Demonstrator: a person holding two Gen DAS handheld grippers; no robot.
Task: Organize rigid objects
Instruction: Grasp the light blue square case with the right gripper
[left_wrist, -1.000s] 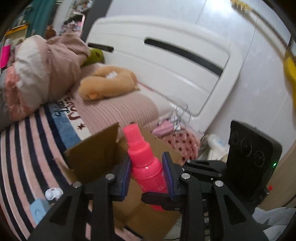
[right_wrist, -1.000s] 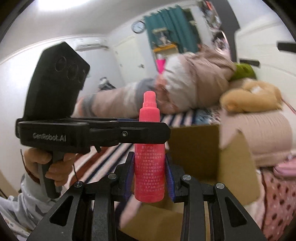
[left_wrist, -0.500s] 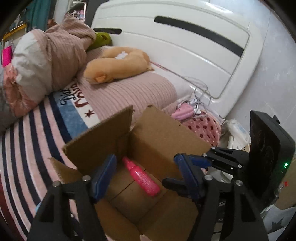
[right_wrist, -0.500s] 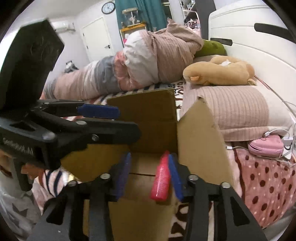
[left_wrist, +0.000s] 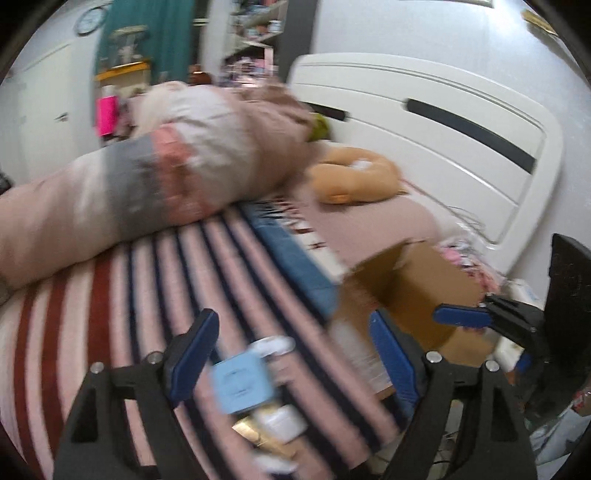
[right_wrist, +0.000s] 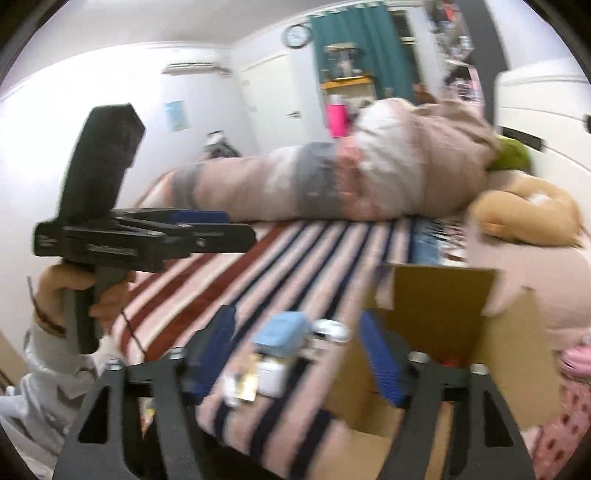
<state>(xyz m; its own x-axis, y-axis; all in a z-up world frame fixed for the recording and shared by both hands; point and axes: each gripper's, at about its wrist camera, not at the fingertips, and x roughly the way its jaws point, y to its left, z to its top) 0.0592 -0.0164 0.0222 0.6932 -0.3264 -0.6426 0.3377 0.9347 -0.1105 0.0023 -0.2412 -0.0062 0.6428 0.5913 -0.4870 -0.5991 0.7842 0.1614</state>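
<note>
Both frames are motion-blurred. My left gripper (left_wrist: 291, 354) is open and empty above the striped bed edge, over a light blue box (left_wrist: 242, 382), a small white case (left_wrist: 280, 422) and a gold packet (left_wrist: 260, 437). My right gripper (right_wrist: 297, 350) is open and empty over the same items: the blue box (right_wrist: 282, 334), a white case (right_wrist: 271, 376) and a white object (right_wrist: 330, 328). The open cardboard box (left_wrist: 417, 291) stands at the bed's side, to the right (right_wrist: 443, 310). A little red shows inside it (right_wrist: 450, 360).
A rolled quilt (left_wrist: 147, 184) and a tan plush toy (left_wrist: 354, 177) lie on the bed by the white headboard (left_wrist: 443, 122). The left gripper and the hand holding it (right_wrist: 122, 236) show in the right wrist view. Polka-dot fabric (right_wrist: 569, 424) lies right of the box.
The pink spray bottle was dropped into the cardboard box; both grippers opened. Both have since swung left, away from the box, to the small items on the striped blanket.
</note>
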